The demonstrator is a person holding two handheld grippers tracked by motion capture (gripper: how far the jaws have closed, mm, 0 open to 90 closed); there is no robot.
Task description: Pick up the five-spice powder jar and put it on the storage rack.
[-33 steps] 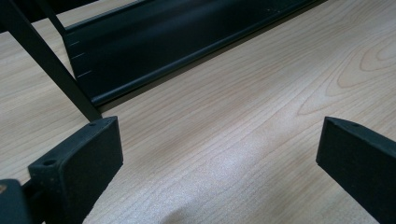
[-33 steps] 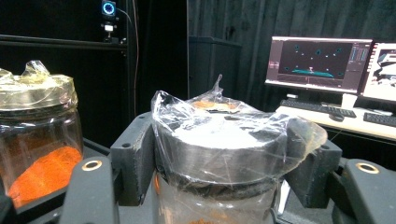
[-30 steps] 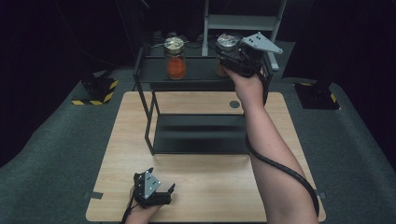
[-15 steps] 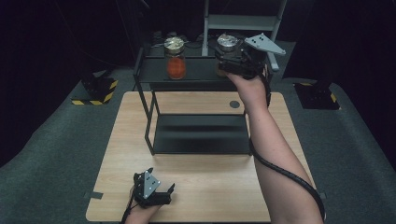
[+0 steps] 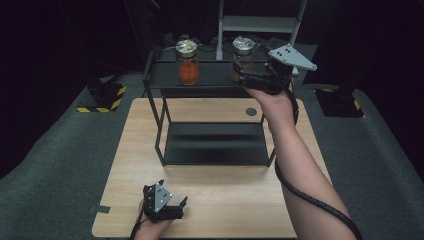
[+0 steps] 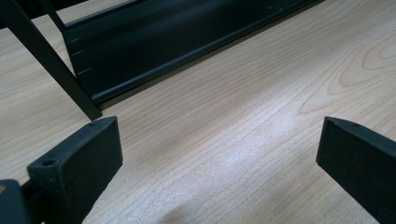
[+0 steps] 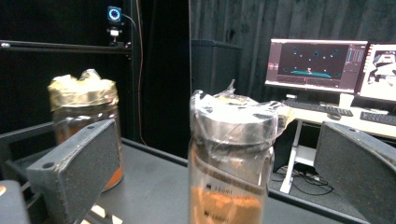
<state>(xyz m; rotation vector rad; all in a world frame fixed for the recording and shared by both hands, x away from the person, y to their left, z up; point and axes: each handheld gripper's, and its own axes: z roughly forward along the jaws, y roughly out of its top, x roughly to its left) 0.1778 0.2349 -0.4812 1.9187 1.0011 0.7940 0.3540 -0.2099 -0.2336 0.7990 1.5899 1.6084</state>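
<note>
One second ago your right tool (image 5: pixel 246 77) was closed on the jar with the silver lid (image 5: pixel 243 56) at the right end of the top shelf (image 5: pixel 210 75). Since then its jaws have just been opening, and now they stand wide apart. The tool has also moved a little back from the jar, toward the right side of the high view. The jar stays upright on the shelf where it was, and the second jar (image 5: pixel 187 61), the one with the orange content, has not moved either.

In the right gripper view the jar with the silver lid (image 7: pixel 231 158) stands between your two jaws, near the middle, but neither pad (image 7: pixel 79 161) touches it; free space shows on both sides. Clear film is wrapped over its lid. The second jar (image 7: pixel 84 112) is behind the left jaw, farther along the shelf, well apart from the first one.

Your left tool (image 5: pixel 165 205) rests low on the worktop (image 5: pixel 225 200), near its front edge, in the same place as before. Its jaws are open, with only bare wood (image 6: pixel 224 140) between them, and the foot of the black rack (image 6: pixel 70 79) is just ahead.
</note>
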